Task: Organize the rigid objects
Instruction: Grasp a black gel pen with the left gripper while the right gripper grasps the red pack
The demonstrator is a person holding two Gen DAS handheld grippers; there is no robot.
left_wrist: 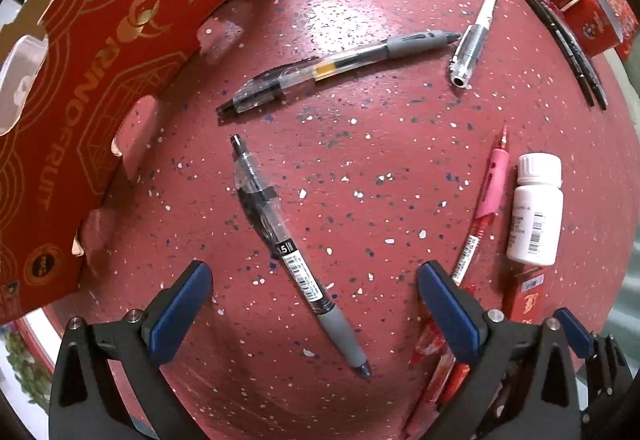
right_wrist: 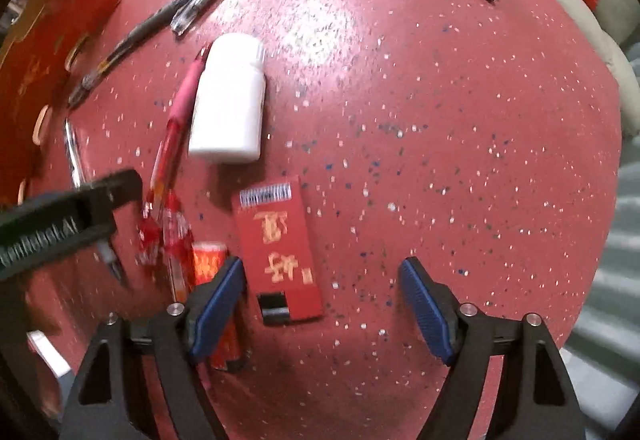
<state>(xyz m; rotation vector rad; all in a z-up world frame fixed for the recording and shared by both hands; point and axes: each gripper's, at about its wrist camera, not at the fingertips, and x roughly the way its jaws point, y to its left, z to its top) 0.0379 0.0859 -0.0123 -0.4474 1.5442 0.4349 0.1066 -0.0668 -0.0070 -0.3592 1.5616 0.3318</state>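
Speckled red table (left_wrist: 400, 144): grey-grip pen (left_wrist: 304, 268) lies between gaping, empty left tongs (left_wrist: 314, 276).

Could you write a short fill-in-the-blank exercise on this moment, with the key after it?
1. The left gripper hangs open above a black pen with a ____ rubber grip.
2. The white bottle lies on its side next to a pen with a ____ grip.
3. The flat red packet between the fingers of the right gripper carries ____ characters.
4. The large red cardboard box reads RINO____.

Missing words: grey; pink; gold; FRUIT
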